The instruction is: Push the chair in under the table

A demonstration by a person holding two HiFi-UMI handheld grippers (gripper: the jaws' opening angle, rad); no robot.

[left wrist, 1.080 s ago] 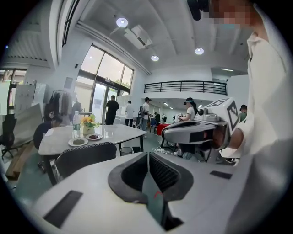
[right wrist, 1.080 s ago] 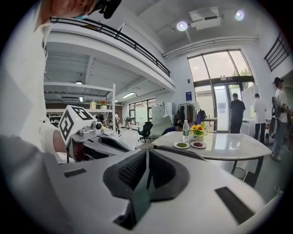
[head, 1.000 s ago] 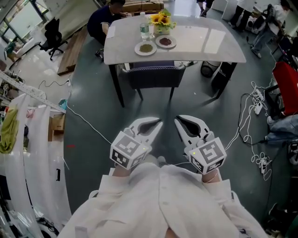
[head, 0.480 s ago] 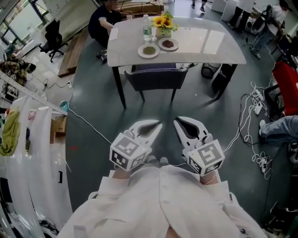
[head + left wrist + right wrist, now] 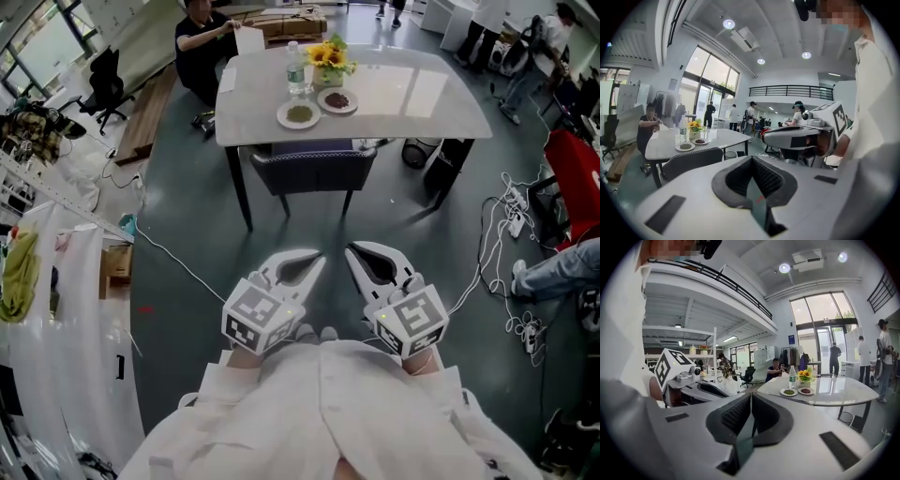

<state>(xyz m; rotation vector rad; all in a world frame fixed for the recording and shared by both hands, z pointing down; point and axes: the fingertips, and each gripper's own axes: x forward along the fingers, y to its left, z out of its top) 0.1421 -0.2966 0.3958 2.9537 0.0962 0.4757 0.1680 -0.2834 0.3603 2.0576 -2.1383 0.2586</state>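
In the head view a dark chair [image 5: 314,165] stands tucked under the near edge of the white table [image 5: 412,94], with only its backrest and legs showing. My left gripper [image 5: 317,259] and right gripper [image 5: 351,250] hang side by side over the grey floor, well short of the chair and touching nothing. Both are shut and empty. The left gripper view shows its jaws [image 5: 751,160] closed together, with the chair [image 5: 691,161] and table [image 5: 719,138] ahead at the left. In the right gripper view the jaws [image 5: 751,397] are also closed, and the table [image 5: 829,389] is ahead at the right.
Two plates [image 5: 299,114], a bottle [image 5: 296,79] and sunflowers [image 5: 330,56] stand on the table. A person [image 5: 201,45] sits at its far left corner. Cables [image 5: 508,221] lie on the floor at right, beside someone's legs [image 5: 553,267]. A white rack [image 5: 56,272] lines the left.
The table and chair sit a little lower in the view than before. Both grippers stay shut, side by side and empty. The chair has not moved relative to the table.
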